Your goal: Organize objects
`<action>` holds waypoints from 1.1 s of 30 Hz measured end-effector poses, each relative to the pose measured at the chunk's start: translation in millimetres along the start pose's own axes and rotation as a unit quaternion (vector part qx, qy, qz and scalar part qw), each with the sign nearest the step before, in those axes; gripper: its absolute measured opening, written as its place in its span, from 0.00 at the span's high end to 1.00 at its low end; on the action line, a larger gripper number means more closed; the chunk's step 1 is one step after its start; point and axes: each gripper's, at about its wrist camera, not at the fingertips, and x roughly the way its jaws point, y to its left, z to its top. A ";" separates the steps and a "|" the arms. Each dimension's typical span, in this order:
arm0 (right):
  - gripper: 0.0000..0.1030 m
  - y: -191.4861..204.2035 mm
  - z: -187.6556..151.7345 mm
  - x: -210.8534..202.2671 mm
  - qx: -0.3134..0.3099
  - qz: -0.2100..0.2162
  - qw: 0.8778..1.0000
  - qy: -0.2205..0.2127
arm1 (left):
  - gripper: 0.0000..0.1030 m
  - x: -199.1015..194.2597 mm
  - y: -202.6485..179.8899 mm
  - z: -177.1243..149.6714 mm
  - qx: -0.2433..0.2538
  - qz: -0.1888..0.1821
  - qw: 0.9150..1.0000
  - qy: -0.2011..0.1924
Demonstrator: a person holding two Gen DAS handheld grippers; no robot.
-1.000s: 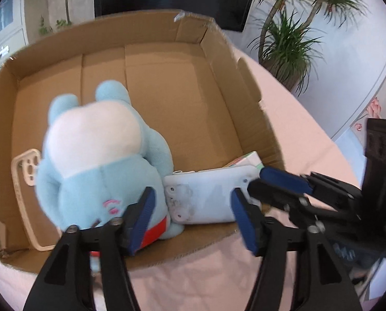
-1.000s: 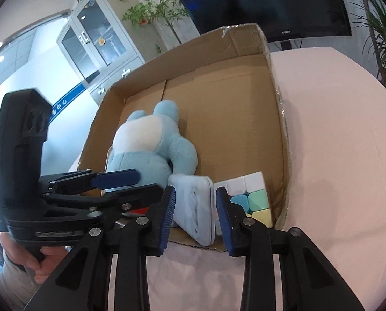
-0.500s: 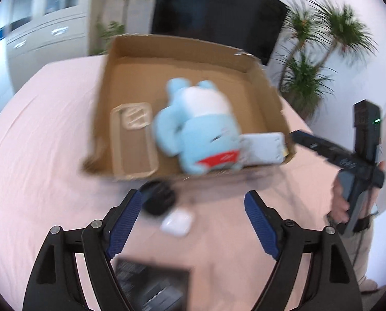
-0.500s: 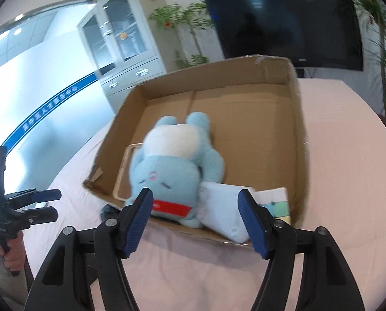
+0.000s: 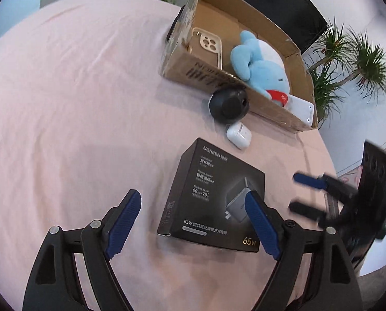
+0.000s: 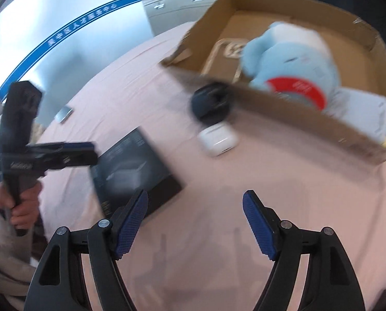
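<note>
Both hand-held grippers are empty with their jaws spread wide. The left hand-held gripper (image 5: 193,224) hangs over the near end of the black charger box (image 5: 213,194), while the right hand-held gripper (image 6: 195,224) hangs above bare pink tabletop (image 5: 76,103) on the near side of the cardboard box (image 5: 208,77).

Three things lie outside the cardboard box: the charger box well in front of its near wall, the round black device (image 5: 229,102) touching that wall, and the white earbud case (image 5: 239,136) just beside the device on the side away from the wall. Inside the cardboard box sit the blue plush toy (image 5: 260,64), a gold-rimmed phone case (image 5: 207,46) to the toy's left, and a white flat device (image 5: 301,110) in the near right corner.

The step in hand looks like picking up the charger box with the left hand-held gripper. To do it well, I would centre the jaws across the box's narrower width, come down so the pads meet its side faces, and close squarely; the smooth carton could slip or twist if pinched at a corner. The free floor inside the cardboard box lies behind the plush toy.

The charger box reads "UGREEN", "65W" in gold, and Chinese text. The cardboard box's outer wall carries dark printing I cannot read.
</note>
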 end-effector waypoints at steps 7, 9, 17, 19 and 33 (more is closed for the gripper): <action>0.27 19.6 -27.8 18.0 0.036 0.033 0.999 -0.016 | 0.46 18.0 -17.2 -11.9 0.018 -0.037 0.999 0.026; 0.27 11.0 -36.5 11.1 0.044 0.041 0.998 -0.019 | 0.48 26.8 -30.9 -17.7 0.016 -0.074 0.996 0.038; 0.27 -33.8 -66.9 -21.5 0.102 0.019 0.994 -0.040 | 0.45 57.4 -65.0 -23.3 0.010 -0.092 0.993 0.068; 0.27 -36.7 -67.5 -20.2 0.098 0.018 0.994 -0.037 | 0.45 59.1 -58.2 -17.6 -0.010 -0.088 0.994 0.070; 0.39 -0.8 -67.9 9.7 -0.046 -0.037 0.998 -0.020 | 0.43 73.7 -73.3 -4.6 -0.017 -0.058 0.995 0.077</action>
